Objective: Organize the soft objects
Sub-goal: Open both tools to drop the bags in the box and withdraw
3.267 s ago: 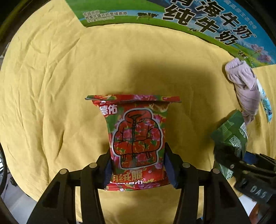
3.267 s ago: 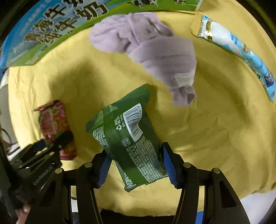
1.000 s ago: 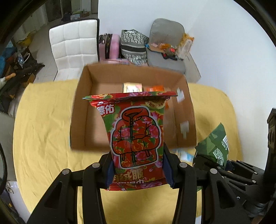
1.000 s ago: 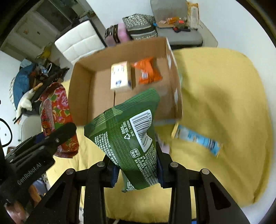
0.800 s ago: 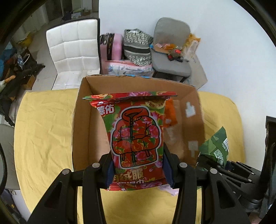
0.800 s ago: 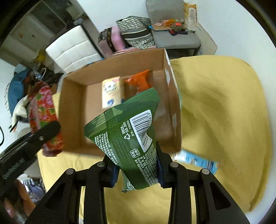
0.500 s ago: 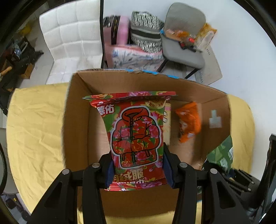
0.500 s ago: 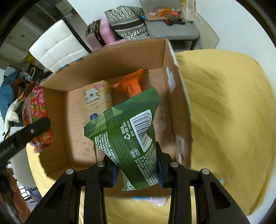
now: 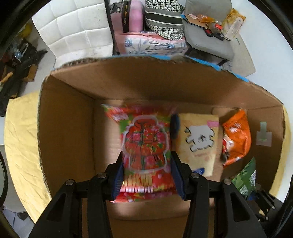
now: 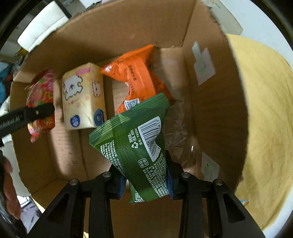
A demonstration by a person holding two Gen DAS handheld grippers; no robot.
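My left gripper (image 9: 146, 174) is inside the cardboard box (image 9: 64, 117); the red floral packet (image 9: 144, 146) sits between its fingers, blurred, and the jaws look slightly wider than before. It also shows in the right wrist view (image 10: 41, 102). My right gripper (image 10: 144, 181) is shut on the green packet (image 10: 139, 142) and holds it above the box floor (image 10: 69, 146). A cream tissue pack (image 9: 199, 141) and an orange packet (image 9: 236, 135) lie in the box beside the red one.
The box stands on a yellow cloth (image 10: 265, 117). Behind it are a white chair (image 9: 78, 34), a pink suitcase (image 9: 128, 16) and a grey chair (image 9: 207, 40) with clutter. The box's right wall (image 10: 216, 102) stands close to the green packet.
Both grippers moved forward and down into the box. The red packet now looks blurred and lower between the left fingers, which have spread a little. The green packet stays gripped.
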